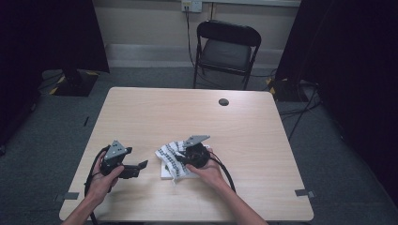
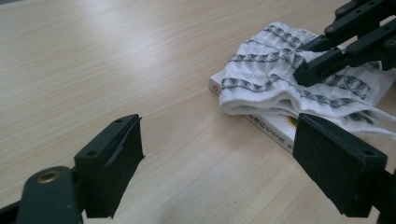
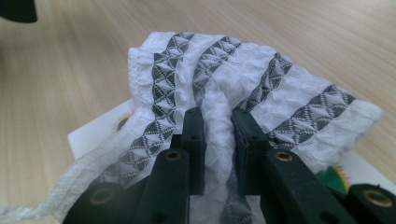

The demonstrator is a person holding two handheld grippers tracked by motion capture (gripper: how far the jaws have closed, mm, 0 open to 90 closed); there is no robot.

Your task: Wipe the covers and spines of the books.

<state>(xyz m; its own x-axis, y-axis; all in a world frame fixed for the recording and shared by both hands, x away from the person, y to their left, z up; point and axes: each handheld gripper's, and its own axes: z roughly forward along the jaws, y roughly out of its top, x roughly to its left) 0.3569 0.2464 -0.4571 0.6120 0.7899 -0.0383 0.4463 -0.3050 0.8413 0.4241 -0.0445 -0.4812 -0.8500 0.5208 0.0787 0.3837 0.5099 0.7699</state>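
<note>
Lying at about six o'clock on the table (image 1: 197, 112), a patterned cloth (image 3: 243, 88) was draped over a book (image 2: 275, 128) and pinched in a fold by the right gripper (image 3: 219, 123) — the left gripper (image 2: 217, 154), at nine o'clock of it, was held wide open, nothing between its jaws.

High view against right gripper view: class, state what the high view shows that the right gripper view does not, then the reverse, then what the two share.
The high view alone takes in the black chair behind the table, the person's two hands, and the left gripper with its jaws apart over bare wood. The right gripper view alone gives the close detail: the right gripper pinching a ridge of the cloth, whose dark bands are rows of small triangles. Both show the cloth lying on a white book on the wooden table.
</note>
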